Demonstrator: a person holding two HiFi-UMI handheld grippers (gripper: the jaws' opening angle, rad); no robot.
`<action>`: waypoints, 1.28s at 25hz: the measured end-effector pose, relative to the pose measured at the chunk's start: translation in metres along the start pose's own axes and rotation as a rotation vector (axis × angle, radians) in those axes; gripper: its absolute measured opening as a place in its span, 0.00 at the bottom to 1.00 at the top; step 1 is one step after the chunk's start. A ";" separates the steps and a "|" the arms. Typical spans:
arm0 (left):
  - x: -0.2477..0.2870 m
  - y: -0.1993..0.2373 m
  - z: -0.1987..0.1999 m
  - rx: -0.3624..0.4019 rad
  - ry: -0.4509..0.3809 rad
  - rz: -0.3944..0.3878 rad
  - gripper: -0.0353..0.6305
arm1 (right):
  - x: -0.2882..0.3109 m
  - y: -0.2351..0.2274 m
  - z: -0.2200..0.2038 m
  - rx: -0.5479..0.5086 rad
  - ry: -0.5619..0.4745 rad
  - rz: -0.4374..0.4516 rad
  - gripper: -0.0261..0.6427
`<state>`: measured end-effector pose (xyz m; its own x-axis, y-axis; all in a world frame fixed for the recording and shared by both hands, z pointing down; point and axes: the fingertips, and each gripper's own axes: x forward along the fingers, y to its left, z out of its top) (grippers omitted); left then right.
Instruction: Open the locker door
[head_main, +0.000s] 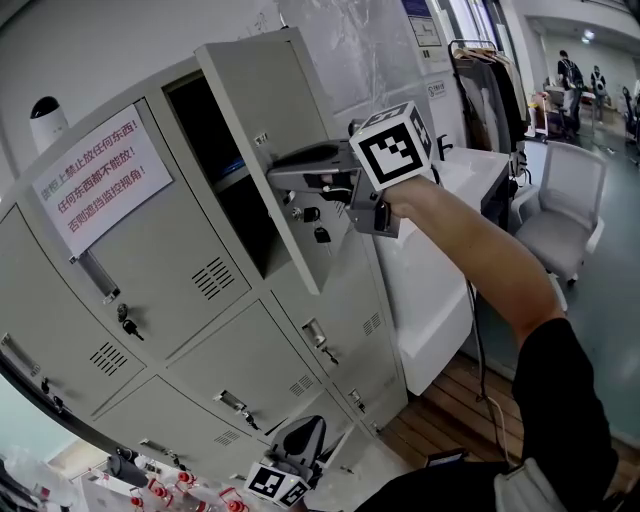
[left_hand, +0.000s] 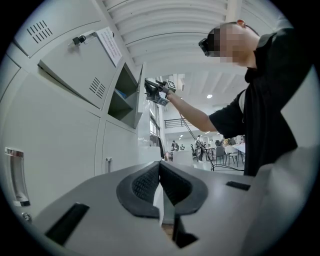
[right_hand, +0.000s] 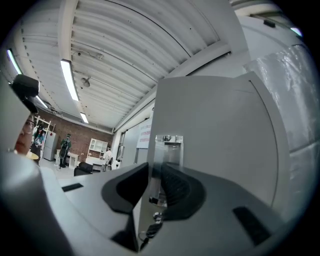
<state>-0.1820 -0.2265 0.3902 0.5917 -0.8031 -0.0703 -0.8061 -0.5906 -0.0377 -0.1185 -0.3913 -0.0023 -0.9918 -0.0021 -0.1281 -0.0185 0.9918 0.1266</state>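
Note:
The grey locker door (head_main: 262, 120) of the top middle compartment stands swung out, and its dark inside (head_main: 225, 180) shows. My right gripper (head_main: 283, 168) is shut on the door's free edge just above the lock, where a key (head_main: 321, 236) hangs. In the right gripper view the door (right_hand: 220, 140) runs between the pads of that gripper (right_hand: 155, 172). My left gripper (head_main: 305, 432) hangs low in front of the bottom lockers, shut, with nothing in it (left_hand: 160, 169). From the left gripper view, the open door (left_hand: 139, 95) and the right gripper (left_hand: 151, 88) appear high up.
The neighbouring lockers are closed, one bearing a paper notice (head_main: 100, 180) in red print. A white cabinet (head_main: 430, 270) stands against the locker bank's right side, with a white chair (head_main: 570, 210) and a clothes rack (head_main: 485, 80) beyond. Red-capped bottles (head_main: 170, 492) sit at the bottom left.

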 end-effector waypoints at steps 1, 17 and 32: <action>0.002 -0.002 -0.001 0.000 0.002 -0.002 0.08 | -0.004 0.001 0.000 0.005 0.002 0.013 0.17; 0.030 -0.027 -0.001 0.017 0.021 -0.023 0.08 | -0.058 0.011 0.007 0.034 -0.014 0.138 0.17; 0.044 -0.042 -0.007 0.011 0.043 -0.038 0.08 | -0.087 0.006 0.011 0.077 -0.041 0.209 0.17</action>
<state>-0.1219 -0.2373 0.3957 0.6215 -0.7830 -0.0262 -0.7830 -0.6199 -0.0504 -0.0306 -0.3837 -0.0009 -0.9670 0.2082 -0.1469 0.1982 0.9769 0.0795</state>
